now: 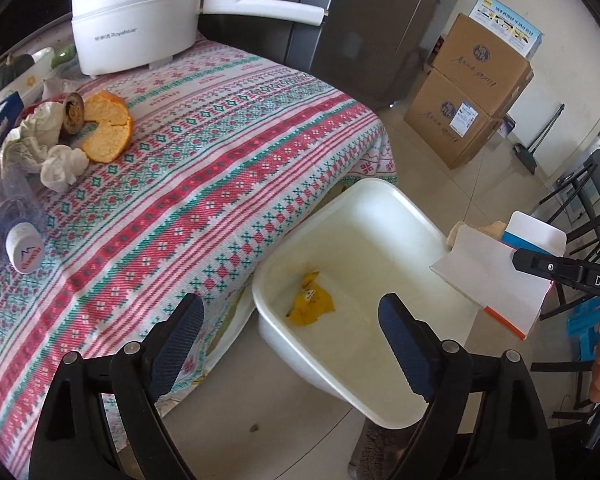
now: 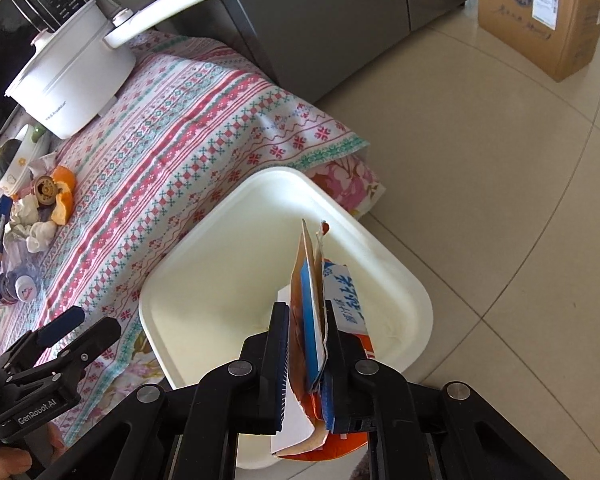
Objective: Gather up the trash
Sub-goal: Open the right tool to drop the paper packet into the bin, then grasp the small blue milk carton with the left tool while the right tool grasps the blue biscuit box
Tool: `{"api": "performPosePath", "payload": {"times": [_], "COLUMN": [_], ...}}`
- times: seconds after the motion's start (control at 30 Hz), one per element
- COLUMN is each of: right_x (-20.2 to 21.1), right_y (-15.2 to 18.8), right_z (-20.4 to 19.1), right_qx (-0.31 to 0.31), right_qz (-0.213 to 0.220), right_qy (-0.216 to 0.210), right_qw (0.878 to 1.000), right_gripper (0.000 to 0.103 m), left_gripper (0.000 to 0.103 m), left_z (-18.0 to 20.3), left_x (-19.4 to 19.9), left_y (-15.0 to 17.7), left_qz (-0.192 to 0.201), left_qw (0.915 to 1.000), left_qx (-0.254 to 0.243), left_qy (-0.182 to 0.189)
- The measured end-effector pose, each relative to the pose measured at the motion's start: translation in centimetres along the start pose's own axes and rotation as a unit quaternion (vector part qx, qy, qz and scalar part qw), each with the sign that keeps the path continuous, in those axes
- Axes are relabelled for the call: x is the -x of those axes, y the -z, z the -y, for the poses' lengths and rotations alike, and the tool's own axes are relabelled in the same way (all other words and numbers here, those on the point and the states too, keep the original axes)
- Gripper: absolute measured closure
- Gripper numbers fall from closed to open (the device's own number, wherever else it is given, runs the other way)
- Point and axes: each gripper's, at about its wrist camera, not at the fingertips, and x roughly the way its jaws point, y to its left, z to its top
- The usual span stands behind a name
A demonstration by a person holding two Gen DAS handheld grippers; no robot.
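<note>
My right gripper [image 2: 308,320] is shut on a flattened cardboard carton [image 2: 312,280], orange, white and blue, held over the near right side of a white bin [image 2: 204,264] on the floor beside the table. The carton also shows in the left wrist view [image 1: 496,272], above the bin's right rim [image 1: 404,204]. A yellow wrapper [image 1: 310,300] lies in the bin. My left gripper [image 1: 292,328] is open and empty above the bin's near left edge. On the table lie orange peel [image 1: 108,128], crumpled tissues [image 1: 60,164] and a plastic bottle [image 1: 18,232].
The table has a patterned cloth [image 1: 204,168]. A white electric pot [image 1: 136,16] stands at its far end, next to a grey fridge [image 1: 360,28]. Cardboard boxes [image 1: 472,92] are stacked on the tiled floor. A black chair [image 1: 588,208] is at the right.
</note>
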Motion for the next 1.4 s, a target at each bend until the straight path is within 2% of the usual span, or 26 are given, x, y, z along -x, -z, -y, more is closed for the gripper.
{"api": "performPosePath", "payload": {"times": [0.13,0.17,0.2,0.23,0.27,0.3,0.53,0.63,0.83,1.03,1.17,1.23,1.27,1.33,1.4], "right_x": [-0.2,-0.3,-0.4,-0.5,-0.6,-0.5,-0.5,-0.9,-1.2,-2.2,-2.7,-2.9,-3.1,-3.4,-3.8], "right_y": [-0.1,-0.2,-0.2,-0.3,-0.3,-0.3,-0.7,-0.8,-1.3,-1.2,-1.1,-1.1,-1.1,-0.9,-0.6], "right_z": [-0.6,-0.6,-0.6,-0.6,-0.5,-0.6,-4.1,-6.2,-10.8,-15.5,-18.1,-19.4,-20.2,-21.6,-22.8], "right_qx": [0.002,-0.003,-0.010,-0.018,-0.028,-0.035,0.006,0.028,0.069,0.117,0.130,0.132,0.133,0.138,0.147], "right_qz": [0.000,-0.001,-0.004,-0.009,-0.012,-0.011,-0.007,-0.009,0.001,0.000,-0.004,-0.005,-0.006,-0.008,-0.011], "right_qy": [0.004,0.005,0.005,0.002,0.001,0.001,0.010,0.010,-0.010,-0.018,-0.034,-0.044,-0.048,-0.055,-0.060], "right_qw": [1.000,1.000,1.000,1.000,1.000,0.999,1.000,1.000,0.998,0.993,0.991,0.990,0.990,0.989,0.987], "right_gripper": [0.088,0.082,0.061,0.048,0.027,0.022,0.018,0.018,0.014,0.012,0.010,0.009,0.009,0.007,0.006], "left_gripper": [0.009,0.008,0.008,0.008,0.008,0.008,0.007,0.007,0.007,0.007,0.007,0.007,0.007,0.007,0.007], "left_z": [-1.3,-1.7,-2.0,-2.4,-2.8,-3.1,-6.5,-8.6,-15.0,-22.1,-26.8,-28.4,-29.2,-31.0,-32.3], "left_x": [1.3,1.7,2.0,2.4,2.7,3.1,6.1,8.1,12.8,16.1,17.2,17.4,17.3,16.7,16.6], "left_y": [0.2,0.3,0.4,0.4,0.5,0.6,1.4,1.6,1.7,2.4,3.6,4.8,5.6,6.5,7.2], "left_qz": [0.002,0.002,0.003,0.003,0.004,0.005,0.007,0.009,0.028,0.033,0.037,0.055,0.063,0.041,0.045], "left_qw": [0.9999,0.9999,0.9998,0.9998,0.9997,0.9997,0.9986,0.9970,0.9910,0.9754,0.9592,0.9492,0.9448,0.9433,0.9387], "left_qx": [0.000,0.001,0.002,0.003,0.004,0.005,0.011,0.007,0.048,0.111,0.162,0.170,0.178,0.194,0.208], "left_qy": [-0.013,-0.016,-0.018,-0.021,-0.023,-0.025,-0.051,-0.076,-0.122,-0.188,-0.229,-0.259,-0.268,-0.266,-0.272]}}
